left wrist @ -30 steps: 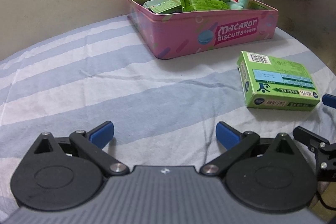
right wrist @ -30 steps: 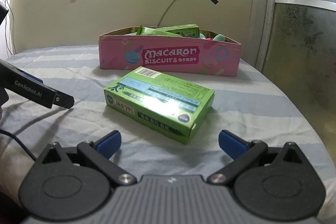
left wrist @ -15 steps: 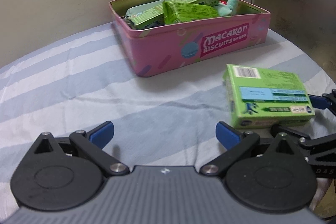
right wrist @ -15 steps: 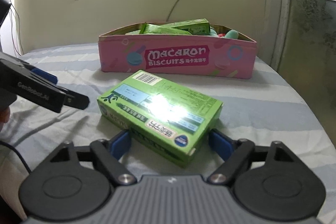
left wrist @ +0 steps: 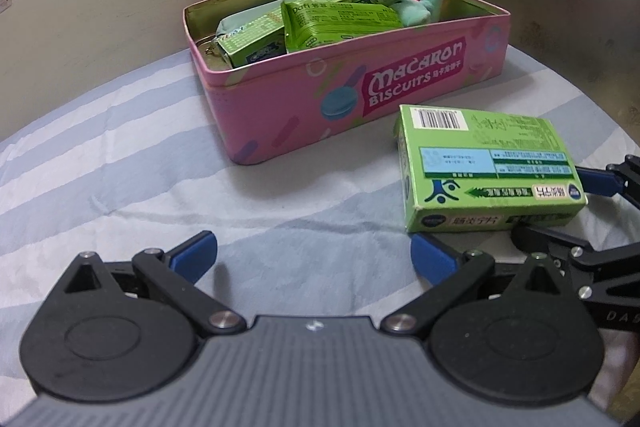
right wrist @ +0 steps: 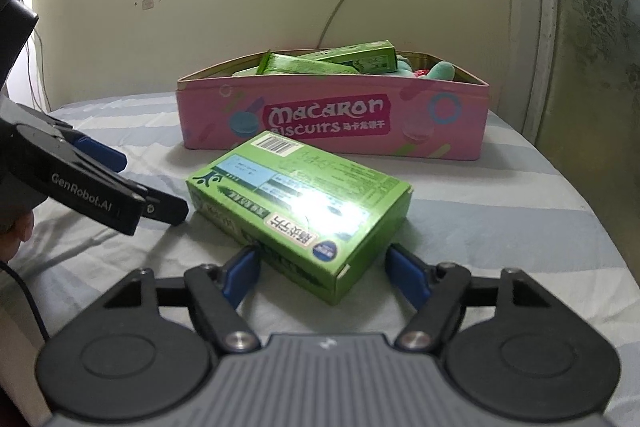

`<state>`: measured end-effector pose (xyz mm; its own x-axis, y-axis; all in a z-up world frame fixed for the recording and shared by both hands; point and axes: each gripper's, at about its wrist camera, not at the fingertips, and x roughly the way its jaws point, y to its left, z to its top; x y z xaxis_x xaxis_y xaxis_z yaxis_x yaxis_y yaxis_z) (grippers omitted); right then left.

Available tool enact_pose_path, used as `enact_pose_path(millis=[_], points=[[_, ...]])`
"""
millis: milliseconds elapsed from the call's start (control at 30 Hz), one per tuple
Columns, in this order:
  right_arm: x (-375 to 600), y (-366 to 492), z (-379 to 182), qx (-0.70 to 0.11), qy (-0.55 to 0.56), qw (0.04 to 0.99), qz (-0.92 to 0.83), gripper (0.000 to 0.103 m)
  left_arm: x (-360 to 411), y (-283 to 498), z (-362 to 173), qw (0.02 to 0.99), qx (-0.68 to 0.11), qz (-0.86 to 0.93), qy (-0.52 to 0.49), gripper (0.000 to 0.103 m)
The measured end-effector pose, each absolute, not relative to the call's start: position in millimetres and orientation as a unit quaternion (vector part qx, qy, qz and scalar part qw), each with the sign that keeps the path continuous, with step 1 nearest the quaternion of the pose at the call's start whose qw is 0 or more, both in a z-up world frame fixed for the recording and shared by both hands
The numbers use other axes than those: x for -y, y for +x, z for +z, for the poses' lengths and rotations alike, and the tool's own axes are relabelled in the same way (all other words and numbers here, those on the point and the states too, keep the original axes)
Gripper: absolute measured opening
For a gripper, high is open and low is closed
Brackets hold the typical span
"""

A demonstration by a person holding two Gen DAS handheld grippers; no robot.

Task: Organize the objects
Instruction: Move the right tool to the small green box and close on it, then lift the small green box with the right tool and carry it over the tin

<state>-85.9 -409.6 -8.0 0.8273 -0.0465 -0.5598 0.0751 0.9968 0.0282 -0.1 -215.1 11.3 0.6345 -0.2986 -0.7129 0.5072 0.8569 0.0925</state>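
So the right tongs (right wrist: 324, 275) are closing in on the green box (right wrist: 304, 203) right now. The box is sitting between the two blue pads, left pad (right wrist: 240, 273) looking like it's touching the near corner, right pad (right wrist: 406, 277) just beside the other edge, hard to say if it's pressing yet. The box is lying flat on the striped bedsheet (right wrist: 480, 211), barcode end pointing away toward the tin.

The left tongs (left wrist: 312, 259) are hanging wide open with nothing in them, pads spread over bare sheet, just beside the box on its left. In the right wrist view you can see them poking in from the left edge, tip nearly at the box's corner.

Behind the box, close but not touching, the pink Macaron Biscuits tin (left wrist: 400, 83) is sitting open on the bed near the wall. It's holding a couple more green cartons (left wrist: 340, 19) leaning on each other and a teal plush toy (left wrist: 424, 7) at the far end.
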Motion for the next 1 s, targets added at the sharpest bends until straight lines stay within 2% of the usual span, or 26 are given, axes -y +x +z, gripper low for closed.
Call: enact_pose_path(millis=[267,600,767,1000], points=[[415,-82,-9,-0.289,0.028,0.957,-0.020,0.079,225,8,8,0.889,-0.366,-0.230,0.149,0.103],[418,-68,-5,-0.294,0.026,0.955,-0.013,0.079,232,25,6,0.877,-0.381,-0.267,0.122,0.103],[424,-64,-6,-0.292,0.030,0.956,-0.018,0.080,228,40,14,0.852,-0.389,-0.341,0.083,0.103],[436,-65,-6,-0.289,0.052,0.955,-0.025,0.080,242,48,28,0.838,-0.375,-0.390,0.074,0.103]])
